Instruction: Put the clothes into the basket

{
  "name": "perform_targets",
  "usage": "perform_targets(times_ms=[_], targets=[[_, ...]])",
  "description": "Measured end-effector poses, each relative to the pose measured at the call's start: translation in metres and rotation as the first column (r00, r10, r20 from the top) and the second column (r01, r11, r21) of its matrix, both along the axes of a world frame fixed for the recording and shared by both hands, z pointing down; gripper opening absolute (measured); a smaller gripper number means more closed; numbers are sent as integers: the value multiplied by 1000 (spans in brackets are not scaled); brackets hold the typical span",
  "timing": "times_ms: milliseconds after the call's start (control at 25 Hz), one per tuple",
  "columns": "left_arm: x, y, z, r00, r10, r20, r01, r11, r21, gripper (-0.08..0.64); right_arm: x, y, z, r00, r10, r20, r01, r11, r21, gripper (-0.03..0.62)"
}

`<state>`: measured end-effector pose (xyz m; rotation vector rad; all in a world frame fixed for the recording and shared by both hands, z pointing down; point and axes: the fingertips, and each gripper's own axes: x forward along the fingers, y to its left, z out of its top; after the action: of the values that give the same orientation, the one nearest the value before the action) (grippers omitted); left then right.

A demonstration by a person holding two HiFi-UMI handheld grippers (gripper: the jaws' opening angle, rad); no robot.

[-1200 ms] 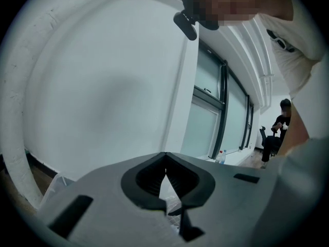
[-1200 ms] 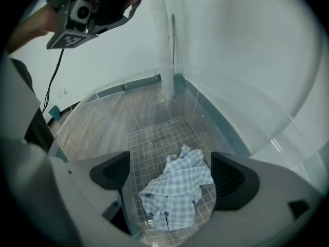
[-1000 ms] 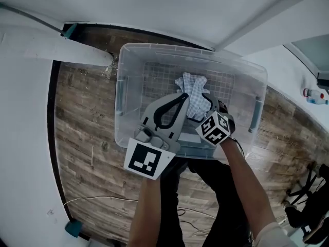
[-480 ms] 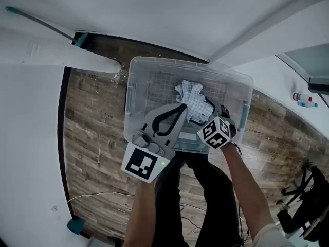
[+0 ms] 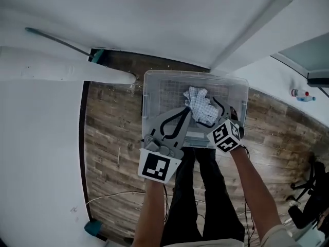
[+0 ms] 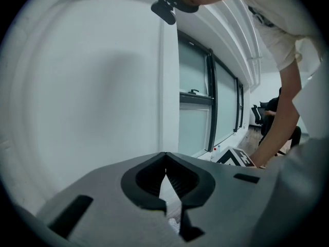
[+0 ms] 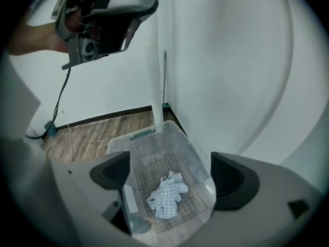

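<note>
A blue-and-white checked cloth [image 5: 200,105] [image 7: 167,194] lies crumpled on the bottom of the clear plastic basket [image 5: 154,94] [image 7: 139,138], which stands on the wood floor by the white wall. My right gripper [image 5: 222,110] [image 7: 172,176] hangs well above the basket, open and empty, looking straight down into it. The left gripper [image 5: 187,109] [image 6: 165,161] is held over the basket's near left side and points up at the wall. Its jaws are shut with nothing between them. It also shows high in the right gripper view, where the left gripper [image 7: 103,22] sits at the top left.
A white post [image 7: 150,71] stands at the basket's far corner. Cables [image 5: 118,197] trail over the floor beside the person's legs [image 5: 198,199]. A bottle [image 5: 299,93] sits on the ledge at right, an office chair [image 5: 308,189] further right, and windows [image 6: 198,112] line the wall.
The head view has pulled back, so the basket looks smaller. Both grippers have risen away from it. The cloth stays in the basket.
</note>
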<state>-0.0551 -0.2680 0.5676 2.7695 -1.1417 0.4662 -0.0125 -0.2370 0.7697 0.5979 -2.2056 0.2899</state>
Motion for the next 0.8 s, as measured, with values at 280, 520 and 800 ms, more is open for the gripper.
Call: perform_targets(times_ms=[280,520,800], targets=[[-3,21,-72,999,30,14,-31,999,36,12,-3,8,-101,996,-1,92,-8,995,104,462],[-17,33,-118,1000,-25,-1,25,1000,-17,12,-2,7,-205,970,55,238,-95,982,161,462],[-6,46,-200,994,-5,-105,9,999,41,12,10,16,-349,889,162,429,-291,923,254,462]])
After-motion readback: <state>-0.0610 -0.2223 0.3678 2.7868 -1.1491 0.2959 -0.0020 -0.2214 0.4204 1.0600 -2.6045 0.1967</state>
